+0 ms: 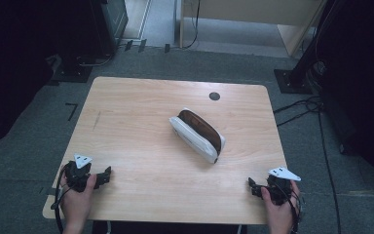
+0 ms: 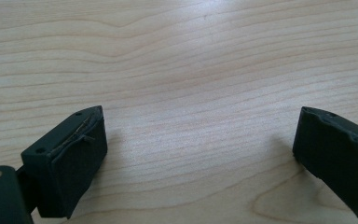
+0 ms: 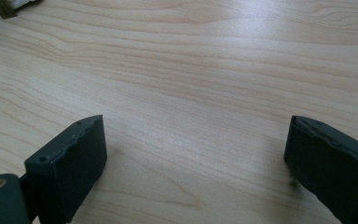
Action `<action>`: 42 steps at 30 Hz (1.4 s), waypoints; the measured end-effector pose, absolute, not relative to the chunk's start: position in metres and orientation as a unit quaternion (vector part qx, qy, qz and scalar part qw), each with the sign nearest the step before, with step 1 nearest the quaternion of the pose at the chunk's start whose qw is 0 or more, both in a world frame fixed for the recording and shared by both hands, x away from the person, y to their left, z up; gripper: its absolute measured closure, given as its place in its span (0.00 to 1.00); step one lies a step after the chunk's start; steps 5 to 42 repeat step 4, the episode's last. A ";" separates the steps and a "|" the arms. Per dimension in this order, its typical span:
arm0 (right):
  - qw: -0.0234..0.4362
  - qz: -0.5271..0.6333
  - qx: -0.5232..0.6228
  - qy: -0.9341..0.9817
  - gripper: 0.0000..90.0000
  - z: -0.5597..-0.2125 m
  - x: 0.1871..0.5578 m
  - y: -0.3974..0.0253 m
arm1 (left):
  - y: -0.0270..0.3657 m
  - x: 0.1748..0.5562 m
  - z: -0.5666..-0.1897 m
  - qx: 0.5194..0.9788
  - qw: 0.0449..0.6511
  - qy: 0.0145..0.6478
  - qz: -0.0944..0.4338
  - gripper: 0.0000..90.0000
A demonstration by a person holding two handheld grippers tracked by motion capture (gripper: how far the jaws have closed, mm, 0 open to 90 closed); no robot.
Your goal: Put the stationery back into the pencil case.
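A white pouch with a brown inside (image 1: pixel 197 133) lies open in the middle of the wooden table (image 1: pixel 136 122), set at a slant. One corner of the pouch (image 3: pixel 9 6) shows at the top left of the right gripper view. My left gripper (image 1: pixel 108 174) rests near the table's front left corner, open, with bare wood between its jaws (image 2: pixel 198 140). My right gripper (image 1: pixel 251 184) sits near the front right corner, also open and holding nothing (image 3: pixel 196 144). Both are well short of the pouch.
A small dark round spot (image 1: pixel 214 96) marks the table near its far edge. Cables (image 1: pixel 302 105) run across the grey floor to the right. Dark equipment stands (image 1: pixel 78 58) rise behind the table at the left and right.
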State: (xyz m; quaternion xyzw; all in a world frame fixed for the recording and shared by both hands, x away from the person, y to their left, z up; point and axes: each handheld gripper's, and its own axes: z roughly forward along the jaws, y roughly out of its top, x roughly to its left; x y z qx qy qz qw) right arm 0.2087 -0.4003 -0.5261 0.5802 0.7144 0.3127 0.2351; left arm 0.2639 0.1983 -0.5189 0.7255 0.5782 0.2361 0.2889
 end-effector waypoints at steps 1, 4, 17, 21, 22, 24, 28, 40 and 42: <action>0.235 0.313 0.580 0.714 0.06 -0.526 0.209 -0.400 | 0.198 0.264 -0.519 0.726 0.289 0.578 0.236 0.03; 0.235 0.313 0.580 0.714 0.06 -0.526 0.209 -0.400 | 0.198 0.264 -0.519 0.726 0.289 0.578 0.236 0.03; 0.235 0.313 0.580 0.714 0.06 -0.526 0.209 -0.400 | 0.198 0.264 -0.519 0.726 0.289 0.578 0.236 0.03; 0.235 0.313 0.580 0.714 0.06 -0.526 0.209 -0.400 | 0.198 0.264 -0.519 0.726 0.289 0.578 0.236 0.03; 0.235 0.313 0.580 0.714 0.06 -0.526 0.209 -0.400 | 0.198 0.264 -0.519 0.726 0.289 0.578 0.236 0.03; 0.235 0.313 0.580 0.714 0.06 -0.526 0.209 -0.400 | 0.198 0.264 -0.519 0.726 0.289 0.578 0.236 0.03; 0.235 0.313 0.580 0.714 0.06 -0.526 0.209 -0.400 | 0.198 0.264 -0.519 0.726 0.289 0.578 0.236 0.03; 0.235 0.313 0.580 0.714 0.06 -0.526 0.209 -0.400 | 0.198 0.264 -0.519 0.726 0.289 0.578 0.236 0.03; 0.235 0.313 0.580 0.714 0.06 -0.526 0.209 -0.400 | 0.198 0.264 -0.519 0.726 0.289 0.578 0.236 0.03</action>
